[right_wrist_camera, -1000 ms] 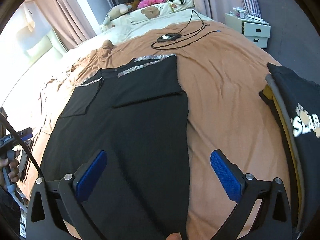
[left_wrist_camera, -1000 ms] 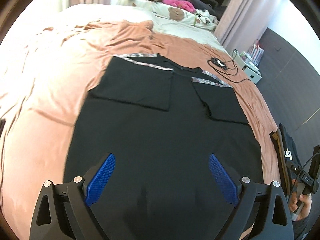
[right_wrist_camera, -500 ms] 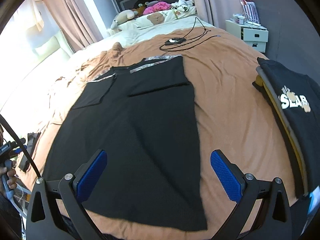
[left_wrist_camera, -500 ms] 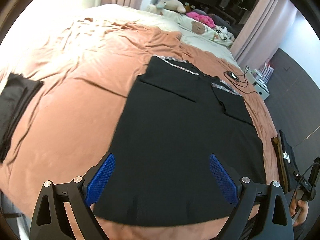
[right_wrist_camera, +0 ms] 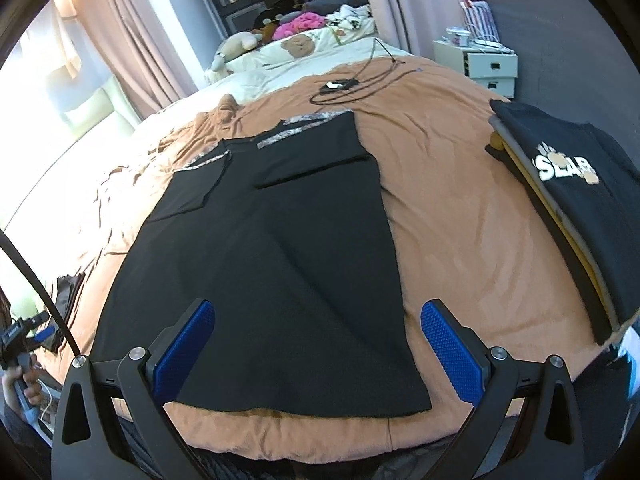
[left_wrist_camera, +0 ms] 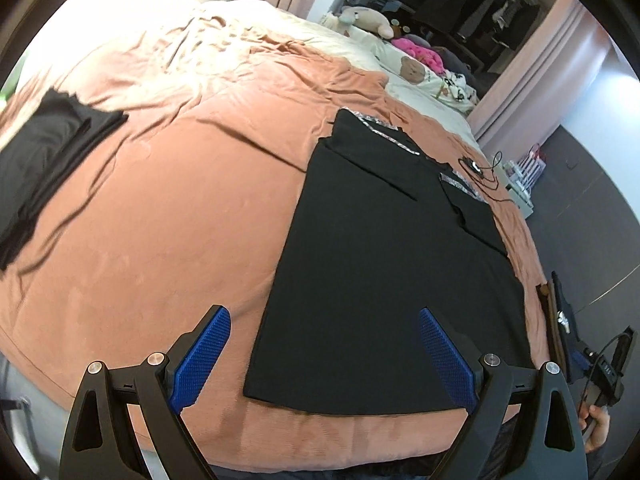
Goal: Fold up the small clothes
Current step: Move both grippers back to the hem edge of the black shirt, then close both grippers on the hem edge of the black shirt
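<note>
A black T-shirt (left_wrist_camera: pixel 384 264) lies flat on the salmon bedspread (left_wrist_camera: pixel 168 208), both sleeves folded inward, patterned trim at the shoulders, hem toward me. It also shows in the right wrist view (right_wrist_camera: pixel 272 260). My left gripper (left_wrist_camera: pixel 324 356) is open and empty, above the hem's left corner. My right gripper (right_wrist_camera: pixel 316 344) is open and empty, above the hem's right part. Neither touches the cloth.
A folded black garment (left_wrist_camera: pixel 44 160) lies at the far left of the bed. A stack of folded clothes, topped by a printed black shirt (right_wrist_camera: pixel 572 200), sits at the bed's right edge. A cable with a device (right_wrist_camera: pixel 340 86) and pillows with plush toys (right_wrist_camera: pixel 288 40) lie beyond.
Both grippers have pulled back toward the foot of the bed and risen; the shirt's hem and the bed edge have come into view. The shirt has not moved. Both stay open.
</note>
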Motion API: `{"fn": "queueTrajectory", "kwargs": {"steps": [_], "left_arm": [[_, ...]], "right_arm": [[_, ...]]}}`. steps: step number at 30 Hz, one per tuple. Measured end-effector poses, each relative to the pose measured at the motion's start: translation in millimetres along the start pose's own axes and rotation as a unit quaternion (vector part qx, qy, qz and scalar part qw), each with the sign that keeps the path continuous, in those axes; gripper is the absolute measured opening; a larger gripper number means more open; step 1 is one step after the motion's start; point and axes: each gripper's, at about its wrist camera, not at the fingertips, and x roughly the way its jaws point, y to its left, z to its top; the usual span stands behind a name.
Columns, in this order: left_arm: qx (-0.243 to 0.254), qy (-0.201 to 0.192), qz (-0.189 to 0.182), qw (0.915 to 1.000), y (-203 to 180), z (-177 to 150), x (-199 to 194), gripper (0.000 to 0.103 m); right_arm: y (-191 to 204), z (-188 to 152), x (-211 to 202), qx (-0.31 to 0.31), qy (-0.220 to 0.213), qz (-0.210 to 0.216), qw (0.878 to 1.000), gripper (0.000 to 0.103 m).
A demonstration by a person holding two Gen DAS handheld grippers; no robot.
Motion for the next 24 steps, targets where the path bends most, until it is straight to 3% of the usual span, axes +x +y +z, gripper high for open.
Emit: {"fn": "queueTrajectory", "kwargs": {"steps": [7, 10, 16, 24], "left_arm": [[-0.025, 0.014, -0.025, 0.9993, 25.7, -12.5, 10.1, 0.093], [-0.034, 0.029, -0.034, 0.9984, 34.4, -21.4, 18.4, 0.084], [-0.061, 0.050, -0.053, 0.9955, 50.1, -35.4, 30.2, 0.069], [-0.076, 0.078, -0.068, 0.9917, 56.8, -36.1, 46.6, 0.063]], "right_arm": [[-2.8, -5.5, 8.0, 0.005, 0.023, -0.006, 1.000, 0.103], [-6.2, -10.3, 16.0, 0.006, 0.035, -0.001, 0.999, 0.103], [-15.9, -18.0, 35.2, 0.013, 0.060, 0.020, 0.998, 0.084], [-39.1, -35.6, 53.8, 0.047, 0.074, 0.033, 0.996, 0.083]]}}
